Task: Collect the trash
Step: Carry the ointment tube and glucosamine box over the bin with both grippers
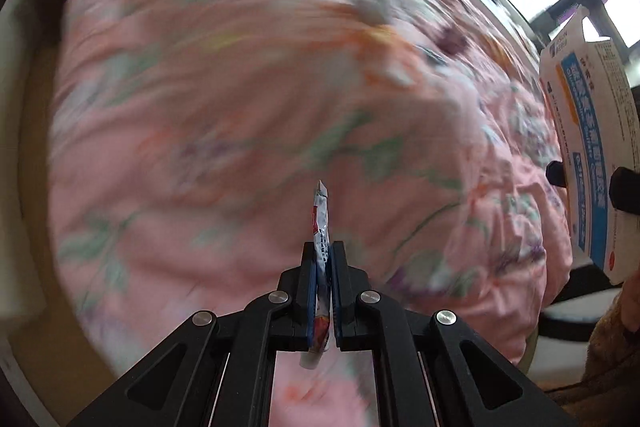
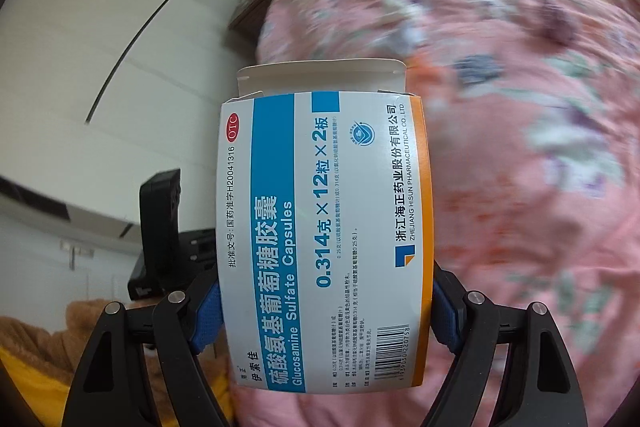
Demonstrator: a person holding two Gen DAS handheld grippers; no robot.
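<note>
Pinching a thin foil sachet, left tool fully closed; right tool clamps open-flapped medicine carton above pink floral quilt.

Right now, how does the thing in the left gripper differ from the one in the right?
The left gripper pinches a thin, flat, crinkly wrapper seen edge-on, its fingers nearly touching. The right gripper holds a wide, rigid medicine box with its top flap open, so its fingers stand far apart. The wrapper's print is unreadable; the box reads "Glucosamine Sulfate Capsules". Both are held above the pink floral bedding.
</note>
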